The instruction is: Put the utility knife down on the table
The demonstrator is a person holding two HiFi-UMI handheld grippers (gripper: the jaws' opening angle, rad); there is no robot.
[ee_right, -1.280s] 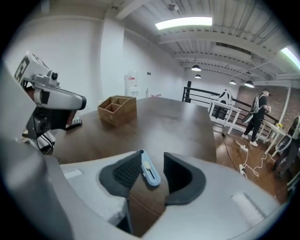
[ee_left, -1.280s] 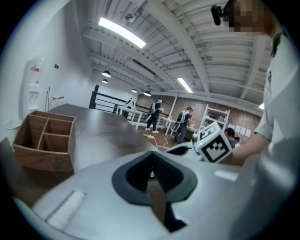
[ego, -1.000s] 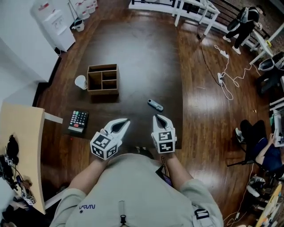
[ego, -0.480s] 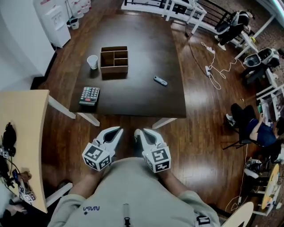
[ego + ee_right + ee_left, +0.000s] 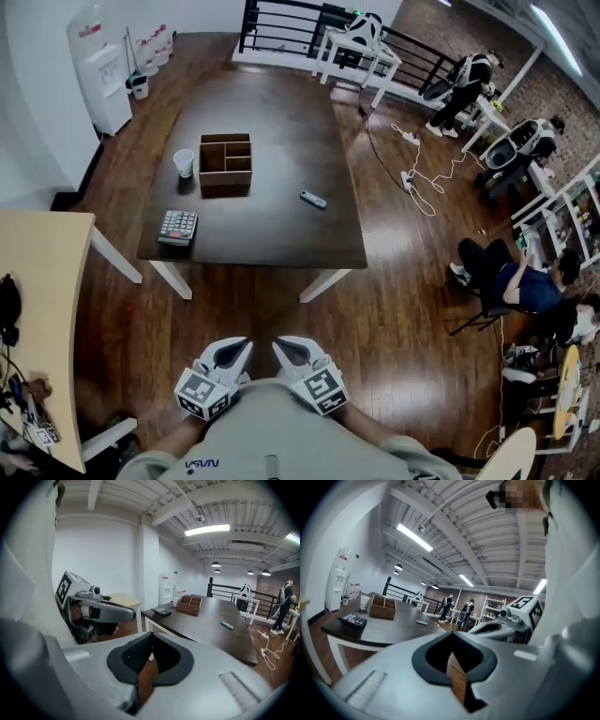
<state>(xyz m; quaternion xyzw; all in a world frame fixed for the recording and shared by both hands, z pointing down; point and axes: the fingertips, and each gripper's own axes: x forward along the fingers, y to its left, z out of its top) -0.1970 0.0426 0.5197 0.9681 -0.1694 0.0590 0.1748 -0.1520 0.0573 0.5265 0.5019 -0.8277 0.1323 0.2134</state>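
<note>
Evidently the utility knife lies on the table near its right edge, left tool and right tool shut, empty, well away, so only a jolted table might drop it.

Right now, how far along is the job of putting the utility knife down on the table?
Done: the utility knife lies on the table, to the right of the wooden box, with nothing touching it. In hand: nothing; the left gripper and the right gripper are both shut and empty, close to the person's body, off the table. Left: nothing, as far as I can see.
</note>
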